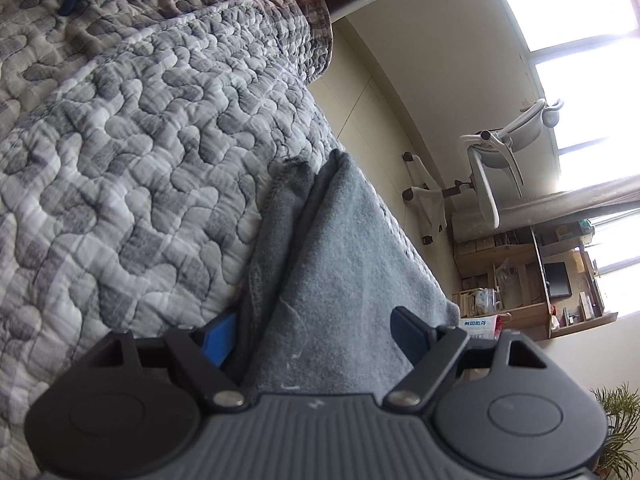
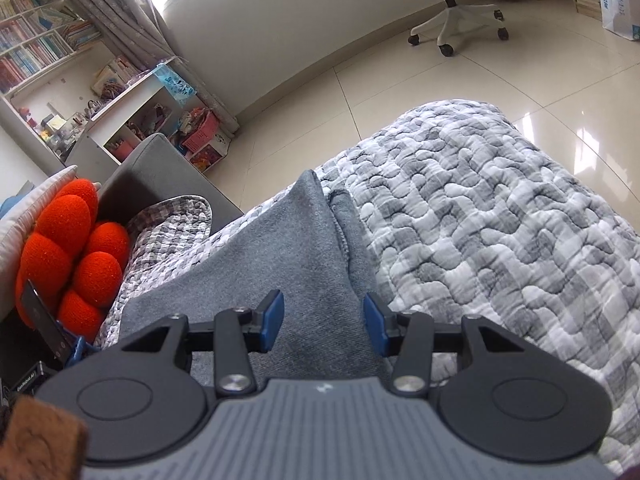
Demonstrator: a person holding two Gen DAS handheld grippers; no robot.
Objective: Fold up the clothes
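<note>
Quilted grey-and-white cover (image 2: 500, 216) spreads over a sofa or bed, taking up most of both views. Pale tiled floor (image 2: 360, 64) beyond it.

Grey sofa arm (image 2: 160, 168) at one end, with an orange bobbled cushion (image 2: 72, 248) pushed against it.

White swivel chair (image 2: 452, 20) stands out on the floor, well apart from the cover. Bookshelves (image 2: 32, 44) and a low white toy shelf (image 2: 132, 120) line the far wall beside the curtain. A wooden desk unit (image 1: 540, 280) sits past the chair.

Grey garment (image 2: 280, 248), soft and fleecy, lies draped on the cover, folded into a ridge running away from both tools.

Left tongs (image 1: 316, 332): spread wide, cloth lying between the blue pads, not pinched.

Right tongs (image 2: 324, 320): half spread, straddling the ridge, released; pads stand clear of the cloth.
</note>
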